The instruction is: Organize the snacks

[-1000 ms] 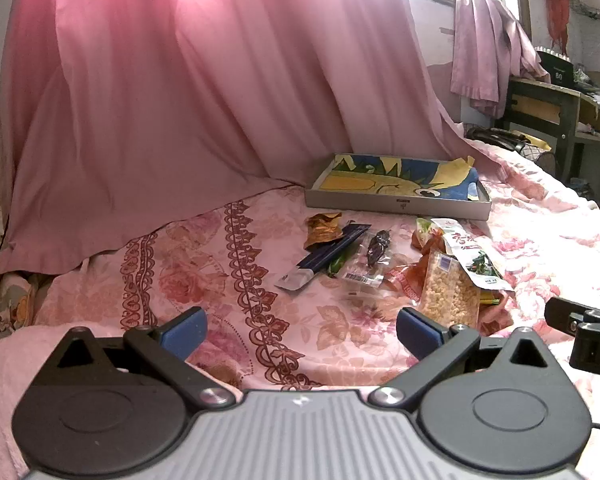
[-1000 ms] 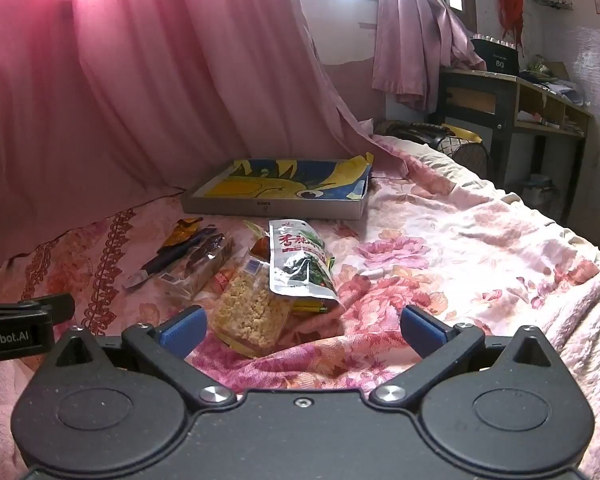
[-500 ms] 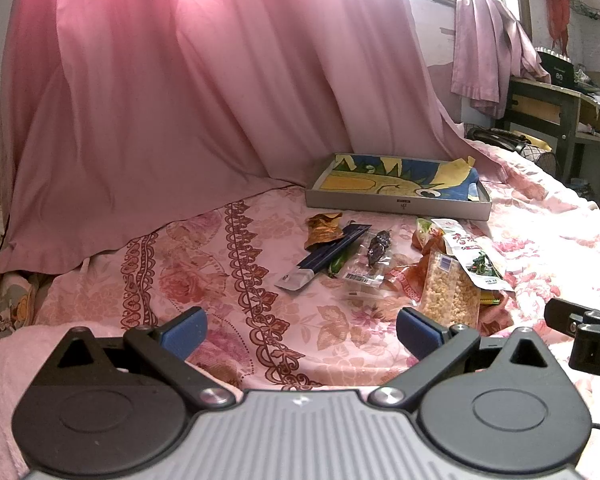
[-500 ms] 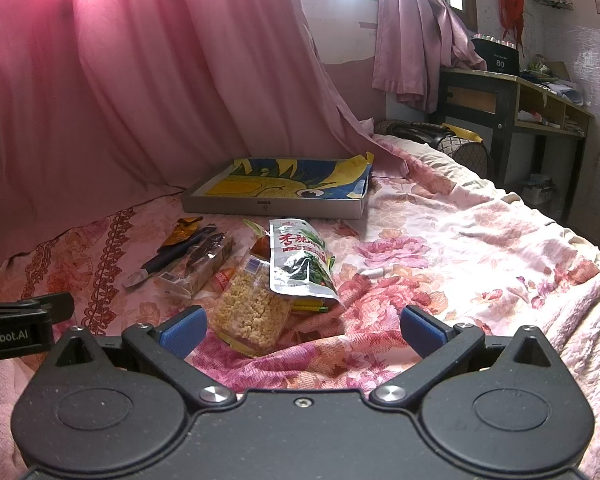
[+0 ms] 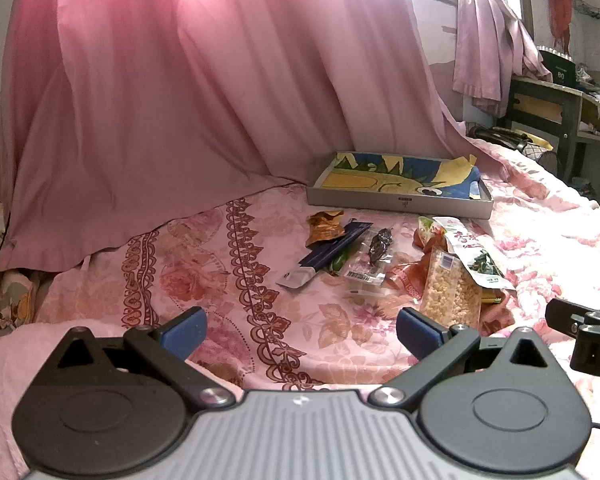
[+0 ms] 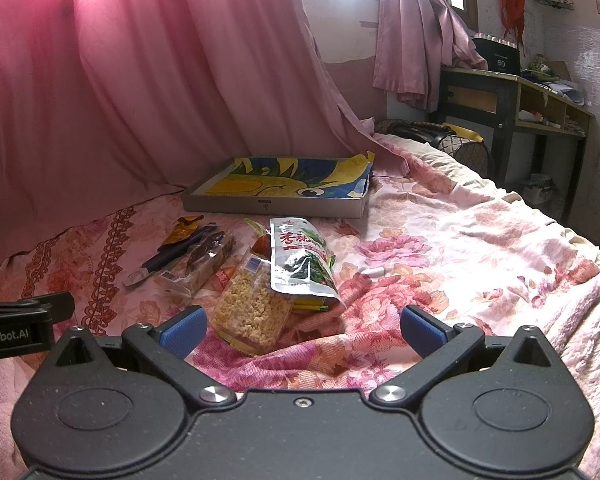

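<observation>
Nothing has shifted in the past second: I hold the left gripper (image 5: 300,330) and right gripper (image 6: 302,330) spread wide, both empty, short of the snack packets (image 6: 256,276) scattered (perhaps seven; they overlap) on the bedspread (image 6: 440,248) before the empty shallow box (image 6: 276,206). Sorting hasn't begun.

hidden: orange packet (image 6: 225,277) — mostly under puffed-grain bag (image 6: 252,308) | yellow packet (image 6: 310,303) — under seaweed pouch (image 6: 300,260)
</observation>
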Available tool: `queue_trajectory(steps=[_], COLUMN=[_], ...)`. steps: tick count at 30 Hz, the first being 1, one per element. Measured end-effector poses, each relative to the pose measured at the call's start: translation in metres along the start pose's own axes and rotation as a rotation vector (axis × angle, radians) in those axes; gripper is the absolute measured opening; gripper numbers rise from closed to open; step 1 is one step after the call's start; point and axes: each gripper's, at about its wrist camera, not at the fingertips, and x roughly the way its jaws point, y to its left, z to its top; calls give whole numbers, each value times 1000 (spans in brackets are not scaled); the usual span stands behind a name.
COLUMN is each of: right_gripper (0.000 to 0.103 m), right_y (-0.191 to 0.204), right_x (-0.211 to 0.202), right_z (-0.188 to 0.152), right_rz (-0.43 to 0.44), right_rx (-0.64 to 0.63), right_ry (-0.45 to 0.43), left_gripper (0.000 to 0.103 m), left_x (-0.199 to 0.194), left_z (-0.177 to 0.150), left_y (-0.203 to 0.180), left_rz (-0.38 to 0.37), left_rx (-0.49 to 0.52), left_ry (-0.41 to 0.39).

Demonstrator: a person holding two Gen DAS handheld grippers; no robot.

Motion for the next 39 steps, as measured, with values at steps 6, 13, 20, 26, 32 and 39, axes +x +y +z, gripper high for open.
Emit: queue_trajectory(steps=[6,13,20,26,32,39], right_gripper=[102,102,103,103,103,103], right_y=[0,0,0,-2,-5,-8], right_x=[0,0,0,4,12,29], right_z=[0,0,-1,4,9,24], right_rz=[0,0,-2,0,14,40], right_rx=[0,-1,-1,26,48,68], right_ry=[1,1,10,37,70,94], left_gripper=[103,103,103,103,103,103], left_x=[1,1,2,12,23,48], left_z=[0,0,-2,1,13,34], left_y=[1,1,2,6,7,2], left_rz=[0,0,1,-10,-34,-60], left_rx=[-1,-1,-3,-30,-40,-25], left_ry=[0,2,10,52,86,103])
